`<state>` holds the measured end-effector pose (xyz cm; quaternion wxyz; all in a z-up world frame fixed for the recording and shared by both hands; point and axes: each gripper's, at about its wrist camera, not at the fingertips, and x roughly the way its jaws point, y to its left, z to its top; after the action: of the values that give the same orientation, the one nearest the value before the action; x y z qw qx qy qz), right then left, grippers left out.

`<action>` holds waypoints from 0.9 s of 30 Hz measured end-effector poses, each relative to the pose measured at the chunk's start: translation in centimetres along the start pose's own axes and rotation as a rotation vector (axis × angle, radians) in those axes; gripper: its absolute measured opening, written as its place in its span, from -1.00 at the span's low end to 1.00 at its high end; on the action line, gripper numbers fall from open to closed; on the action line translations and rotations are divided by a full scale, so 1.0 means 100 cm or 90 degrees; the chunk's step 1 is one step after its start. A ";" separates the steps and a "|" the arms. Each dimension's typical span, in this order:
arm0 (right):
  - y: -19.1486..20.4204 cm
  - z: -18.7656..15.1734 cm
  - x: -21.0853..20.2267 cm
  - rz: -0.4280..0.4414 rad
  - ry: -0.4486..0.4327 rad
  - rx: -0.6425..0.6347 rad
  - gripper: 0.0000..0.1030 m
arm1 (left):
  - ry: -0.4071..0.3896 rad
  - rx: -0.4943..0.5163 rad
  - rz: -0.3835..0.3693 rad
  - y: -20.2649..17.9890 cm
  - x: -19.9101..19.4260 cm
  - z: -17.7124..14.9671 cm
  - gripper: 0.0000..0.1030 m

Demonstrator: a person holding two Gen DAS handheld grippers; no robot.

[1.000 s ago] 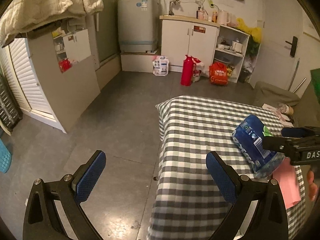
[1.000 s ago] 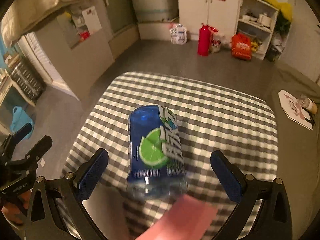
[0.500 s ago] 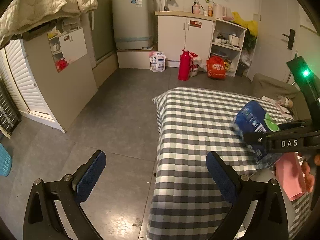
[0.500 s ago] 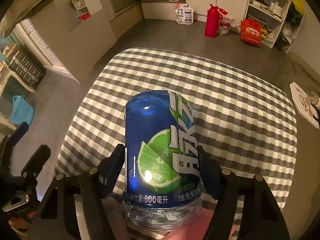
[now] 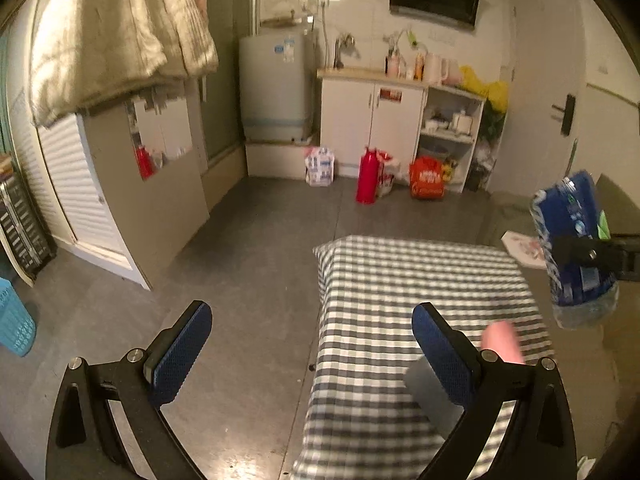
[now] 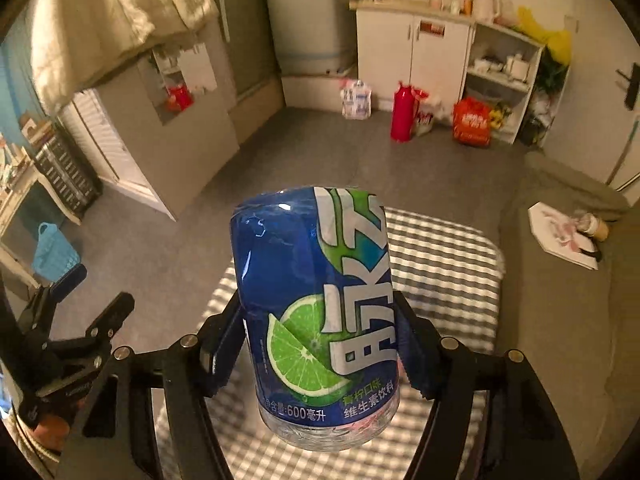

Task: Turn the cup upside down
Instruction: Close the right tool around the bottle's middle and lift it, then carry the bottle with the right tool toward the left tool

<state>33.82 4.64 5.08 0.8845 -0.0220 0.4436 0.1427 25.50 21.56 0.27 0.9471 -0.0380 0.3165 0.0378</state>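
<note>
Right gripper [image 6: 320,344] clamps the blue-labelled plastic cup [image 6: 316,300] above the checked tablecloth [image 6: 448,280]; thin walls could buckle and slip. Left gripper [image 5: 308,344] gapes idle.

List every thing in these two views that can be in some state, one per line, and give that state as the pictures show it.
cup: held off the table, clear end toward the camera
right tool: shut on the cup, a pad on each side
left tool: open, holding nothing
checked table: covered by its cloth
pink item: lying on the table, blurred
white cabinet: doors shut
</note>
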 end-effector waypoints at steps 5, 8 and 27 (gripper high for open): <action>0.026 -0.041 -0.088 0.004 -0.025 0.006 0.31 | -0.042 -0.001 -0.010 0.007 -0.068 0.001 1.00; 0.038 -0.072 -0.121 0.008 -0.028 0.017 0.31 | -0.053 -0.001 -0.015 0.008 -0.101 -0.007 1.00; 0.069 -0.279 -0.042 0.039 0.082 0.178 0.31 | 0.026 0.002 -0.016 0.007 -0.113 -0.158 1.00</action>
<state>7.80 5.63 -7.87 0.8441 0.1058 0.5152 0.1048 6.95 20.24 -5.56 0.9409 -0.0410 0.3353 0.0249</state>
